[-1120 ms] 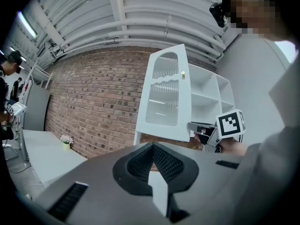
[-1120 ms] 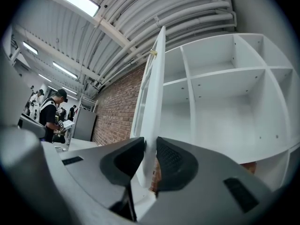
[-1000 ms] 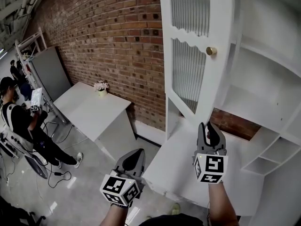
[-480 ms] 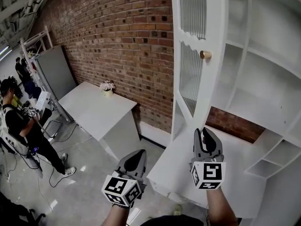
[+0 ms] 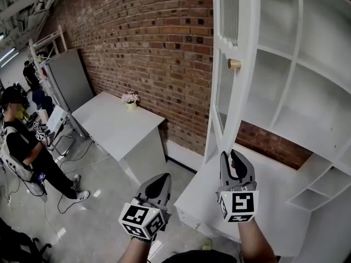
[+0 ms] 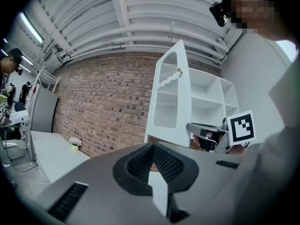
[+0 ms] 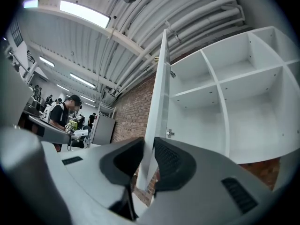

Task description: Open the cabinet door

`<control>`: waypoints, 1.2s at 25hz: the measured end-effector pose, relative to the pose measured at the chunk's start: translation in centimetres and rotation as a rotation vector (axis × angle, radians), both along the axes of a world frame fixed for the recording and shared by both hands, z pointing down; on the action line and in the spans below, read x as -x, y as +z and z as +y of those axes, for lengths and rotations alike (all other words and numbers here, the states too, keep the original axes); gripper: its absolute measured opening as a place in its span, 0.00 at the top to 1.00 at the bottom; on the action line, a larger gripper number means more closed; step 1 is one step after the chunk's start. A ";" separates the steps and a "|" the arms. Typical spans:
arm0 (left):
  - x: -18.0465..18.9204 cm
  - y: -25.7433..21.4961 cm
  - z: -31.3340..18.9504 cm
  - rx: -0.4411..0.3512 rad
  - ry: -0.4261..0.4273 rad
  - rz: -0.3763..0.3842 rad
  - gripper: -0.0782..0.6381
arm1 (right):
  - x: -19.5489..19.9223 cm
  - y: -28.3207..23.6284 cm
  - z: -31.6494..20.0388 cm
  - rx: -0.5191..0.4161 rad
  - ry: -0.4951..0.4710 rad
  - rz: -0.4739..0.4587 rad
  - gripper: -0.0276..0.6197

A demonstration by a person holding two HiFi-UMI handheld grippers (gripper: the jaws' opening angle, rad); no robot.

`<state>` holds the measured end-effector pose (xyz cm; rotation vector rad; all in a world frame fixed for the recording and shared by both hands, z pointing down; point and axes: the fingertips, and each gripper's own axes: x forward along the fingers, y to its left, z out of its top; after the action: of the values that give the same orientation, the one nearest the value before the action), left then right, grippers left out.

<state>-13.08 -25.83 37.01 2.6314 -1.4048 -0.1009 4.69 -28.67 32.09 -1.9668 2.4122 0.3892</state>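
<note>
1. Left claw [image 5: 160, 179]: smooth grey moulded plastic shell with black ribbed pads [image 6: 166, 163] inside, and a white cube [image 5: 141, 220] with black square markers at its base.
2. Right claw [image 5: 231, 158]: the same grey shell with two curved fingers, black ribbed lining and a matching marker cube [image 5: 237, 205].

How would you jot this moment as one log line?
right gripper: jaws clamped on cabinet door lower edge | left gripper: jaws shut, empty | door: standing open, shelves exposed
</note>
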 end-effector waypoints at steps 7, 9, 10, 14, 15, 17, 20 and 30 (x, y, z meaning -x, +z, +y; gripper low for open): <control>1.6 -0.1 0.1 -0.002 -0.022 0.003 0.88 | 2.1 0.0 -0.4 0.000 -0.037 0.008 0.85; 2.0 -0.1 0.2 -0.004 -0.028 0.004 0.88 | 2.7 0.0 -0.5 0.000 -0.049 0.012 0.85; 2.2 -0.1 0.3 -0.005 -0.030 0.004 0.88 | 3.0 0.0 -0.5 0.001 -0.055 0.015 0.84; 2.8 -0.2 0.4 -0.005 -0.041 0.006 0.88 | 4.2 -0.1 -0.8 0.007 -0.072 0.025 0.84; 2.9 -0.3 0.4 -0.005 -0.043 0.007 0.88 | 4.4 -0.1 -0.9 0.008 -0.076 0.027 0.84; 3.1 -0.3 0.3 -0.005 -0.049 0.007 0.88 | 5.0 -0.2 -1.1 0.010 -0.087 0.031 0.83; 3.5 -0.2 0.5 -0.004 -0.053 0.008 0.88 | 5.9 -0.1 -1.2 0.010 -0.102 0.038 0.83; 5.0 -0.1 0.5 -0.002 -0.076 0.010 0.88 | 9.3 -0.1 -2.5 0.028 -0.140 0.063 0.82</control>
<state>-18.11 -25.32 36.95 2.5754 -1.5029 -0.1247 -4.65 -31.14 32.03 -1.8083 2.5882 0.4225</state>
